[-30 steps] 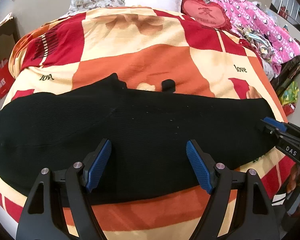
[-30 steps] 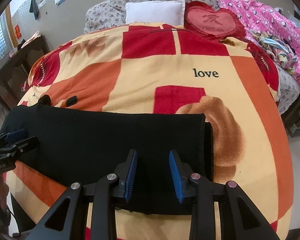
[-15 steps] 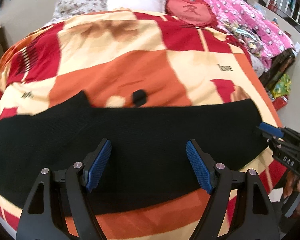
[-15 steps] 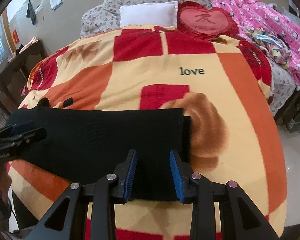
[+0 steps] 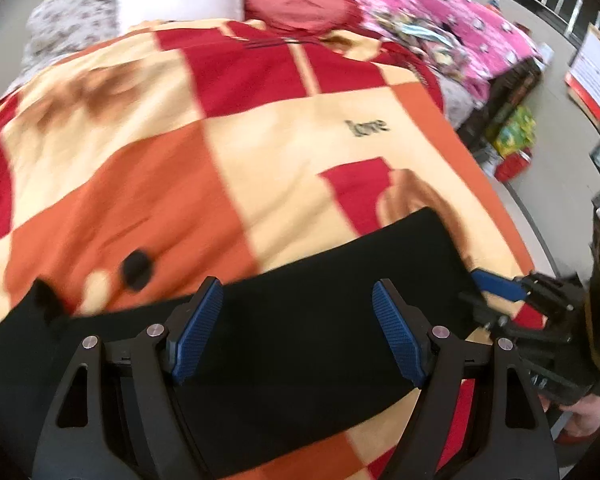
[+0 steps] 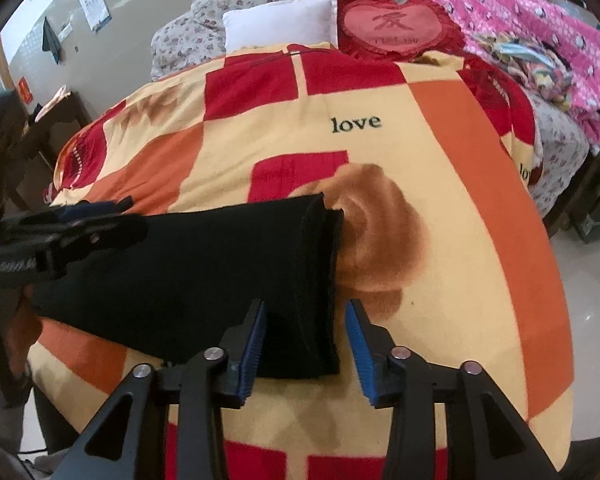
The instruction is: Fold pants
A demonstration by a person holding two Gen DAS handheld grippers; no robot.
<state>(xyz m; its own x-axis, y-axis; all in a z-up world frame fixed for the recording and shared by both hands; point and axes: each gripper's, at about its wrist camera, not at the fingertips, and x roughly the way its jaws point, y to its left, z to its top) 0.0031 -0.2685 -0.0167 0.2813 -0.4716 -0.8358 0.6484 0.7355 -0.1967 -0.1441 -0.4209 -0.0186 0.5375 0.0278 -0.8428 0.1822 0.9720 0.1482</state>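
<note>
A: Where are the pants (image 6: 204,268) right now?

B: Flat across the near part of the bed, on the checkered blanket (image 6: 440,152). They lie as a long black band already doubled lengthwise, and the layered end at the right sits just ahead of the right tongs (image 6: 305,340).

A: And the tongs?

B: Right tongs are parted moderately, blue pads either side of that end's near corner, gripping nothing. Left tongs (image 5: 296,332) are spread wide over the middle of the band, also empty.

A: What might go wrong?

B: My guess is the next move is to pinch that end and carry it across. The end is two layers with a slightly offset edge, so a shallow pinch could catch only the top one and pull the fold apart. The fleece blanket could also get nipped underneath. And since the left tongs hover rather than pin the cloth, the band might slide instead of creasing.

A: Anything changed from a second ago?

B: Yes. The right tongs were nearly shut then and have since opened. Both views have swung rightward; the left one now shows the pants' right end and is blurred with motion. The pants themselves lie about as they did.
</note>
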